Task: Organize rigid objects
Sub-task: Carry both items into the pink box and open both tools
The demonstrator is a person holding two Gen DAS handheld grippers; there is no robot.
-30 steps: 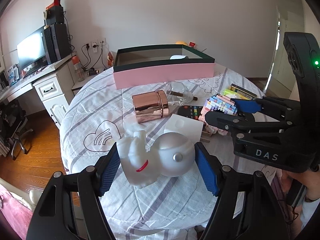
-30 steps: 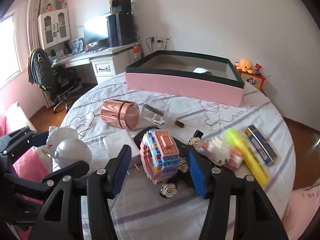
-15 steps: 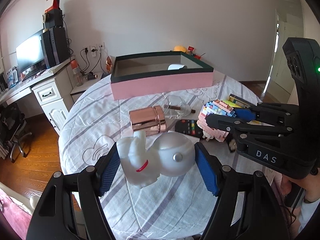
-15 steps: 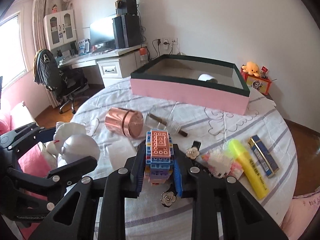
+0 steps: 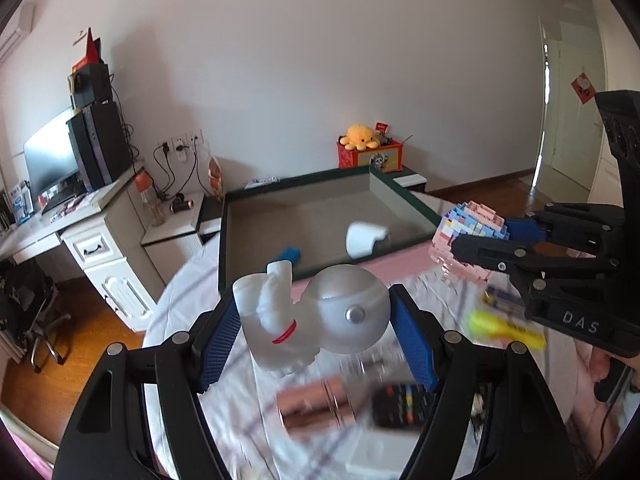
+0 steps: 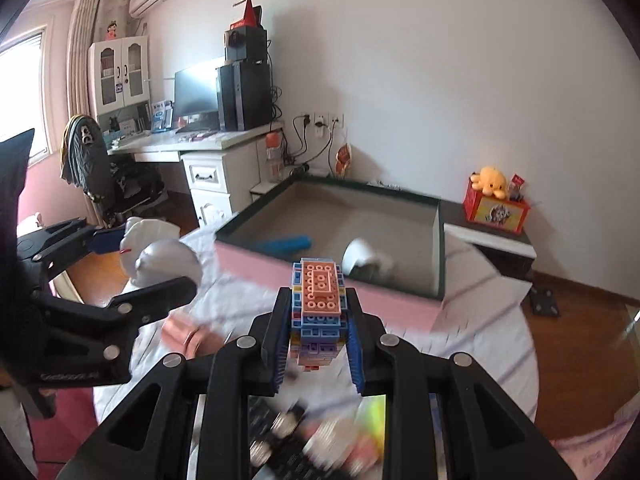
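Left hand-held gripper (image 5: 314,330) clamps white-and-silver figurine (image 5: 316,316) above tabletop (image 5: 192,280). Right hand-held gripper (image 6: 318,330) pinches brick model (image 6: 318,312). Beyond: pink box (image 6: 438,240) holding blue cylinder (image 6: 284,245), white piece (image 6: 356,258).

Left hand-held gripper (image 5: 316,316), right hand-held gripper (image 6: 318,320): both clamped.

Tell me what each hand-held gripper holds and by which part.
Left hand-held gripper: white figurine, pinched across its body and round head. Right hand-held gripper: toy brick model, clamped by its two sides.
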